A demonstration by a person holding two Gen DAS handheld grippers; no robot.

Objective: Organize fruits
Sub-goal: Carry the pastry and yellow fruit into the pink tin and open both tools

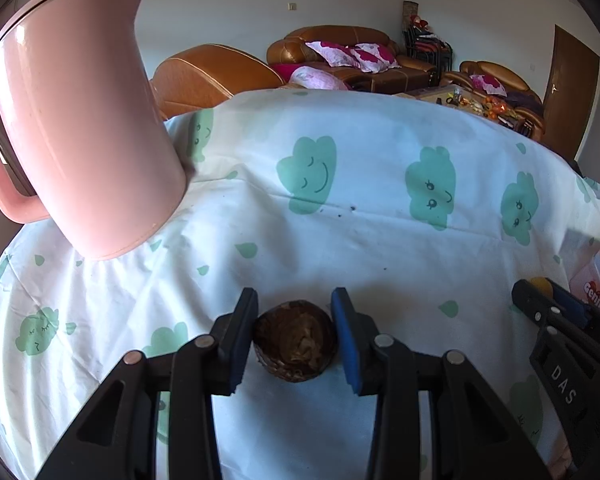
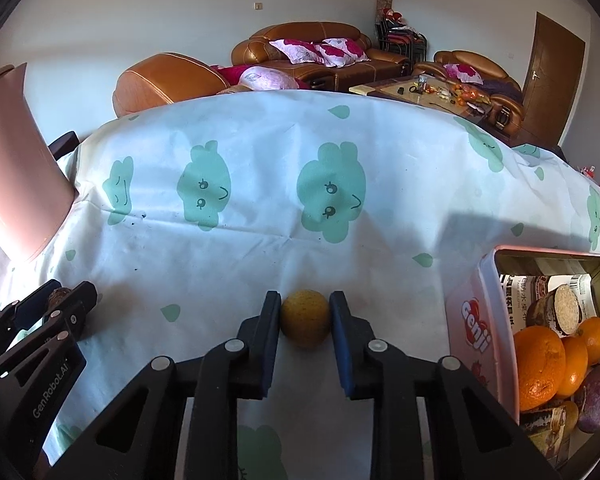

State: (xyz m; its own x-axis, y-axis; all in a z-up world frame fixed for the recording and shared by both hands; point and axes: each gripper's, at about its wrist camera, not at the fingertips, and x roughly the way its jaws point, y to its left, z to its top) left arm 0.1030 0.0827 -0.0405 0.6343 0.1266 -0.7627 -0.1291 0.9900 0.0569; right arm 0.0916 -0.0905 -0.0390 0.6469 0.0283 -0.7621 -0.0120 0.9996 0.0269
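Observation:
My left gripper (image 1: 295, 312) is shut on a dark brown round fruit (image 1: 296, 340) that rests on the cloud-print tablecloth (image 1: 360, 248). My right gripper (image 2: 305, 312) is shut on a small yellow round fruit (image 2: 305, 323), also on the cloth. A pink and white tin box (image 2: 482, 324) at the right holds oranges (image 2: 540, 364), a purple fruit (image 2: 598, 396) and a cut brown piece (image 2: 566, 308). In the left wrist view the right gripper (image 1: 540, 300) shows at the right edge. In the right wrist view the left gripper (image 2: 60, 300) shows at the left edge.
A pink kettle (image 1: 80, 120) stands on the table at the left, also seen in the right wrist view (image 2: 16, 168). Behind the table are brown leather sofas (image 2: 308, 48), a cluttered coffee table (image 2: 432, 92) and a wooden door (image 2: 556, 76).

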